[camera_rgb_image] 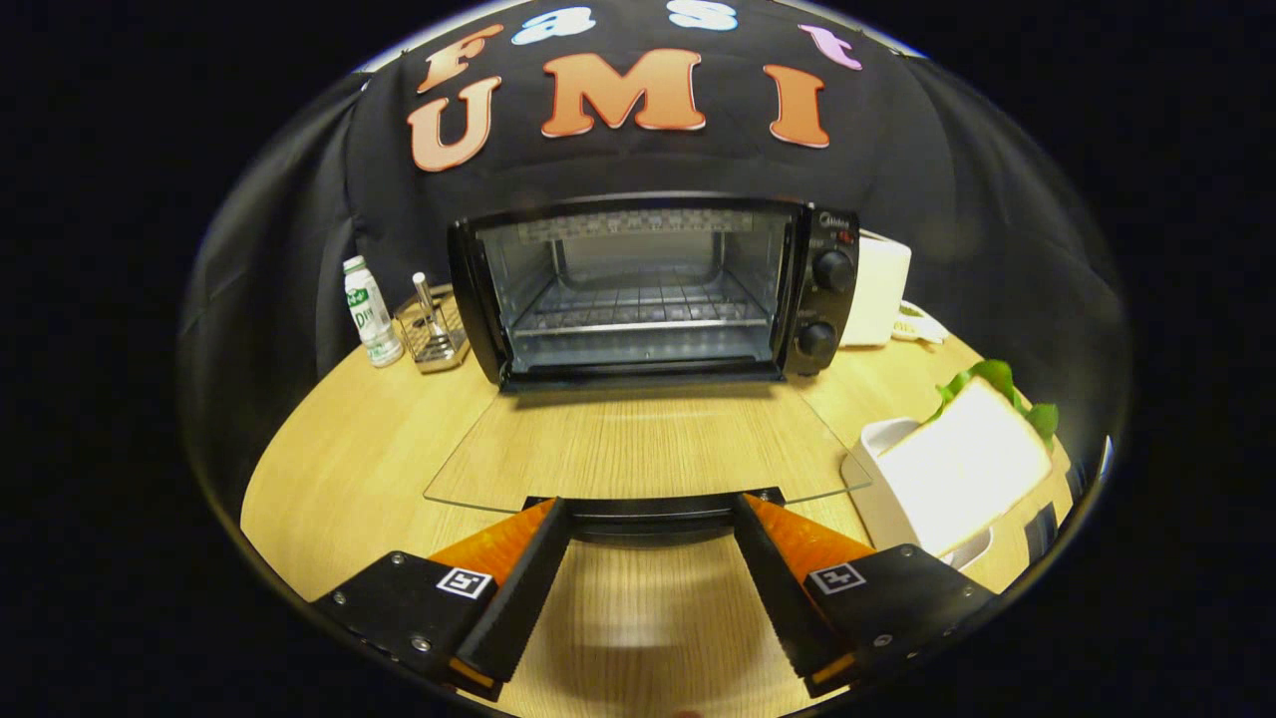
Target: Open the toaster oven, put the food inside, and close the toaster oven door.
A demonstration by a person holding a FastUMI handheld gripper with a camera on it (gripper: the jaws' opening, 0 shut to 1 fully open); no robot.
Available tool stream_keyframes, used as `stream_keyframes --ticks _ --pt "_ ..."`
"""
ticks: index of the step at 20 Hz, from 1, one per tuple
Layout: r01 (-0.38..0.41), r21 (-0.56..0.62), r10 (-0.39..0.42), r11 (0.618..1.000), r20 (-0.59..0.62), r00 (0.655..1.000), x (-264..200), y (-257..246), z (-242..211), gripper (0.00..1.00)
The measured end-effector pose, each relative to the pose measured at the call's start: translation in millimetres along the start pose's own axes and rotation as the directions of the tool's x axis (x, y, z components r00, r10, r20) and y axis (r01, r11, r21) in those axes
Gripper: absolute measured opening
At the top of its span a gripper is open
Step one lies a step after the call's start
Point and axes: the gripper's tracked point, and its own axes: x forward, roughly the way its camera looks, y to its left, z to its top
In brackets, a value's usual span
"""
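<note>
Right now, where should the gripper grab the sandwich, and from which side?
Probably across the sandwich's two flat bread faces, coming from above. It leans tilted in the white dish, so its upper edge stands free. The gripper is open, beside the oven door's handle.

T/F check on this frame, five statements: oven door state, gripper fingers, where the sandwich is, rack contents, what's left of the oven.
1. The toaster oven door is folded down open. True.
2. The gripper is shut on the door handle. False: the fingers are spread open, the handle just ahead between their tips.
3. The sandwich already sits on the oven rack. False: it is in a white dish on the table, beside the right finger.
4. The rack holds no food. True.
5. A bottle stands left of the oven. True.
</note>
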Motion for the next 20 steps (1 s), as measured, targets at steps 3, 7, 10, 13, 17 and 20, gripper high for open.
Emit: stream_keyframes --ticks 3,7,10,13,17,20 --pt "0.0 0.015 0.0 1.0 -0.012 1.0 1 -1 -6 0.99" --pt "-0.022 0.071 0.025 0.997 -0.045 0.999 -13 -1 -6 0.99" --pt "-0.039 0.107 0.038 0.993 0.017 0.999 -38 -11 31 0.99" --pt "-0.047 0.105 0.042 0.993 0.047 0.998 -57 -35 63 0.99" --pt "-0.088 0.081 0.085 0.993 0.039 0.996 -81 -74 91 0.99" --pt "-0.099 0.026 0.099 0.995 -0.002 0.995 -83 -117 99 0.99"
